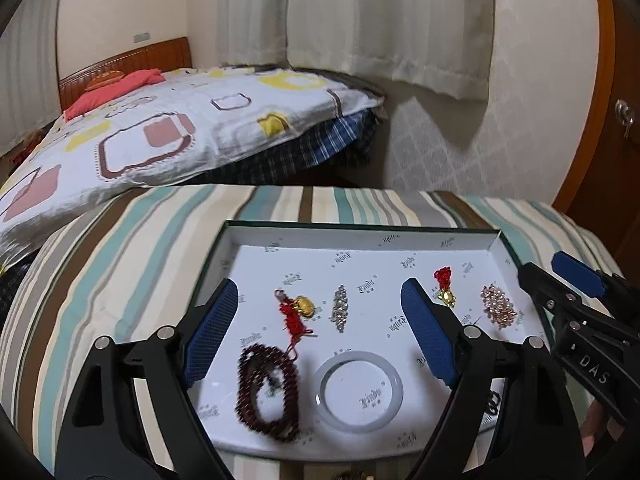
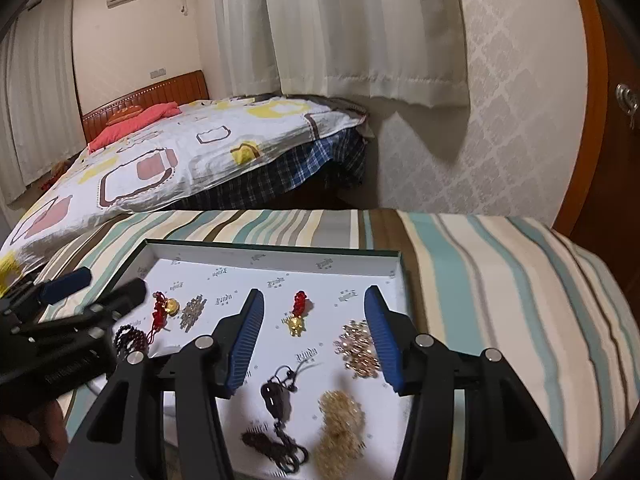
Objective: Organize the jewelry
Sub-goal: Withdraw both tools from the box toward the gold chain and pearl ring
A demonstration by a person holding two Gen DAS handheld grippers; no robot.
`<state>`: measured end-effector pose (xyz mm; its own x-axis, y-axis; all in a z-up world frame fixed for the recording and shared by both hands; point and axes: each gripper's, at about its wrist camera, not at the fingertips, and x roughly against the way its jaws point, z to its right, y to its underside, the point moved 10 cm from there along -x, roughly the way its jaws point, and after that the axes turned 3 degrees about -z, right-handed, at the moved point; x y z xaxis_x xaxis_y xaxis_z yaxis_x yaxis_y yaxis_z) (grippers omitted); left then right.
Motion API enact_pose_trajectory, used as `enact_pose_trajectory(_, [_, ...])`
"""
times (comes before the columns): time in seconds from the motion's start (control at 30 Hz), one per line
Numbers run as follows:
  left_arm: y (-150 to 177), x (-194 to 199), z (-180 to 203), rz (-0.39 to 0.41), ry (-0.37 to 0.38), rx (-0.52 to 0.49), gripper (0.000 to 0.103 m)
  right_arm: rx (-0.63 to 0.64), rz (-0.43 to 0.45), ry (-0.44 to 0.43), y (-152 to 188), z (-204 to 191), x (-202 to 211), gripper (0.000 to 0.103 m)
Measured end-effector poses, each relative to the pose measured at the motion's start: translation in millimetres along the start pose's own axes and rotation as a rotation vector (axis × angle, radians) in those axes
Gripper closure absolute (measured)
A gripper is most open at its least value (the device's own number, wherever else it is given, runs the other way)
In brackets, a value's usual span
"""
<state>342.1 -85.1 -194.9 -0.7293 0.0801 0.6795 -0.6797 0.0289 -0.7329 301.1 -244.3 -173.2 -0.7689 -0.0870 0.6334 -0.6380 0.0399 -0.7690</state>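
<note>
A shallow white box tray [image 1: 360,236] [image 2: 280,250] lies on a striped cloth and holds jewelry. In the left wrist view I see a dark red bead bracelet [image 1: 268,392], a white jade bangle [image 1: 358,392], a red-cord gold charm [image 1: 298,308], a crystal piece [image 1: 340,308], a second red and gold charm [image 1: 444,288] and a rose-gold chain pile [image 1: 498,306]. My left gripper [image 1: 320,328] is open above them, empty. My right gripper [image 2: 314,332] is open, empty, over a gold charm [image 2: 296,320], a black pendant on a cord [image 2: 276,394] and a gold chain heap [image 2: 340,420].
The tray sits on a table under a striped cloth [image 1: 120,264] [image 2: 500,280]. A bed with a patterned quilt [image 1: 168,128] stands behind on the left. Curtains [image 1: 360,20], a wallpapered wall and a wooden door [image 1: 616,120] are behind on the right.
</note>
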Motion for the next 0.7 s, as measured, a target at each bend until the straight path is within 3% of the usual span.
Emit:
enact_pose_trajectory(0.4, [35, 51, -20, 0.05, 0.003, 0.058, 0.021, -0.043, 0.01, 0.047, 40, 19, 49, 0.051])
enact_pose_trajectory(0.7, [70, 70, -29, 0.041, 0.004, 0.073, 0.021, -0.067, -0.047, 0.076, 93, 27, 57, 0.051])
